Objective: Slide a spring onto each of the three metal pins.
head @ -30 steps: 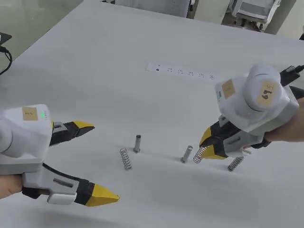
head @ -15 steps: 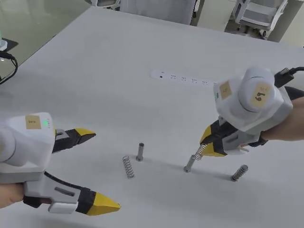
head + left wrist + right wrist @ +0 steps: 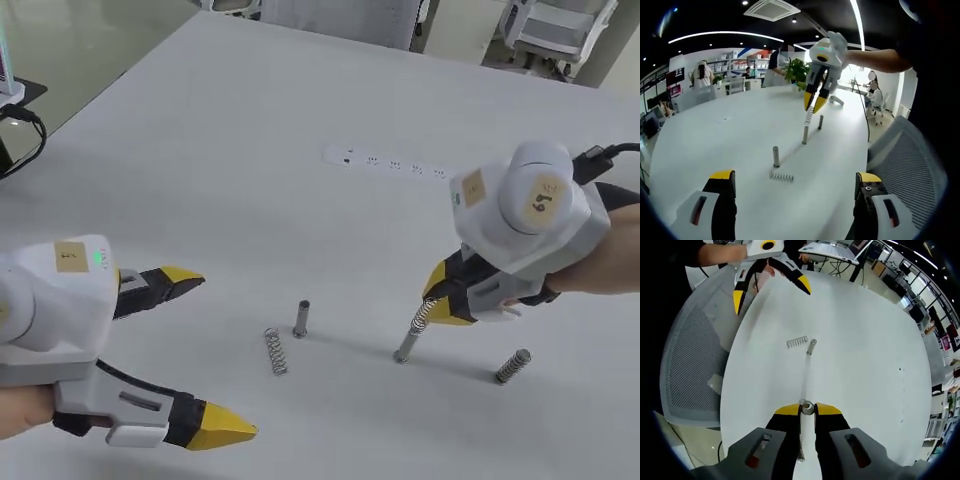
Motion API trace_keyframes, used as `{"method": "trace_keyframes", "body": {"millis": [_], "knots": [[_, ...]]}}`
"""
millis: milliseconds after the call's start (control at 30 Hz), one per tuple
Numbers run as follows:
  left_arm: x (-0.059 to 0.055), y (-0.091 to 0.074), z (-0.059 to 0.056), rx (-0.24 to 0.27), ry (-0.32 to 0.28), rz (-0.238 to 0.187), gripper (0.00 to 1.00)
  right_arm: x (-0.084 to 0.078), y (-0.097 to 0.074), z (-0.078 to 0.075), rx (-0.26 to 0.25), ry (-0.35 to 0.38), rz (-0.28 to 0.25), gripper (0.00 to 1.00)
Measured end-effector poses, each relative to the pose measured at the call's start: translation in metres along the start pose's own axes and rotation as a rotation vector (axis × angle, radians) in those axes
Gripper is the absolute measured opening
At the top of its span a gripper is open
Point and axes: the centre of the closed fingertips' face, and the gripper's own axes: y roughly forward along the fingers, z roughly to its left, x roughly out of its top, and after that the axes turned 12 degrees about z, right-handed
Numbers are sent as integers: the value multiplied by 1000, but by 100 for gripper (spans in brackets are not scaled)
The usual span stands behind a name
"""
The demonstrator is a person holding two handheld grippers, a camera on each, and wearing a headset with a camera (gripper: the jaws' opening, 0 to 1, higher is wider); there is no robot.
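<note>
- Spring A is pinched between the narrow jaws of the right gripper, clear of the table.
- Key relation: the lower end of Spring A sits at the top of Pin 1, which stands just down and left of the jaw tips. The long axes of spring and pin run nearly in one line, both leaning up toward the right gripper. Cannot tell whether the coil has begun to take the pin tip.
- Judgement: the next move calls for a push down along that shared axis. Any angle between the two would likely snag the coil on the pin's rim.
- Left gripper is at near left, jaws wide, holding nothing. It is well apart from Pin 1, so the right gripper is the nearer.
- Springs, count: three. Spring A is held. Spring B lies flat just beside Pin 2, on its near-left side. Spring C stands tilted at right.
- Pins, count: two plain. Pin 2 is upright and bare. A third may sit inside Spring C; too small to tell.
</note>
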Motion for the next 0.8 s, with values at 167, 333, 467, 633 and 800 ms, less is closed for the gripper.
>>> {"method": "trace_keyframes", "body": {"millis": [167,333,467,633,800], "knots": [[-2,-1,1,1,-5,3,98,2,3,0,9,4,2,7],[-5,-4,4,7,-13,3,98,0,6,1,10,-1,17,7],[-7,-5,6,16,-17,5,98,0,7,3,18,4,15,7],[-7,-5,5,11,-17,6,98,-1,10,4,25,2,23,7],[-6,-5,4,8,-20,2,98,-1,14,3,28,3,21,7]]}}
